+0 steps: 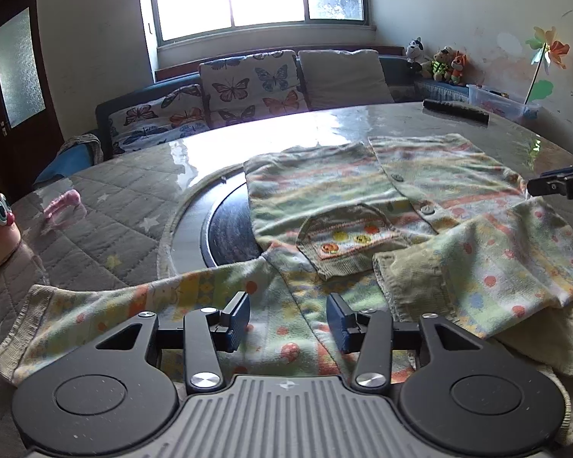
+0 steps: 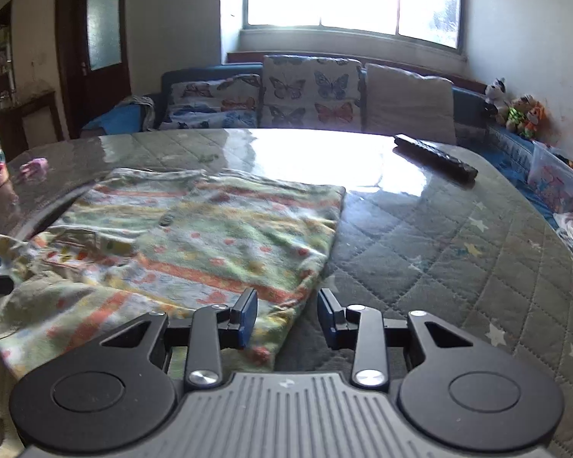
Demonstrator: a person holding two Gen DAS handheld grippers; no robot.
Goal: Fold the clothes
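**Patterned cardigan spread on counter, both tongs spread and empty**

A small pastel knit cardigan point(image 1: 420, 187) with green, orange and yellow stripes, dots and grey buttons is seen lying on the round counter point(image 1: 133, 191), which is covered by a grey quilted star-print cloth under a glossy clear sheet. The garment is laid mostly flat, partly over the dark round inset point(image 1: 229, 229) at the counter's centre. One sleeve point(image 1: 114, 313) is stretched out toward the left in the left wrist view; the other sleeve point(image 1: 496, 267), with a ribbed green cuff, is folded in over the body. A ribbed collar piece with small round motifs point(image 1: 347, 240) is seen lying on top of the front.

The left tongs point(image 1: 288, 322) are held spread just above the lower part of the cardigan; nothing is pinched, though fabric lies beneath the gap. The right tongs point(image 2: 287, 318) are also spread, with no cloth pressed between the pads; the garment's edge point(image 2: 286, 305) lies under the left pad and bare quilted cloth under the right one. The right tongs' tip is visible at the far right edge of the left wrist view.

A black remote-like bar point(image 2: 435, 156) is placed at the far side of the counter, well apart from the cardigan. A small pink object point(image 1: 63, 204) is seen near the left rim.
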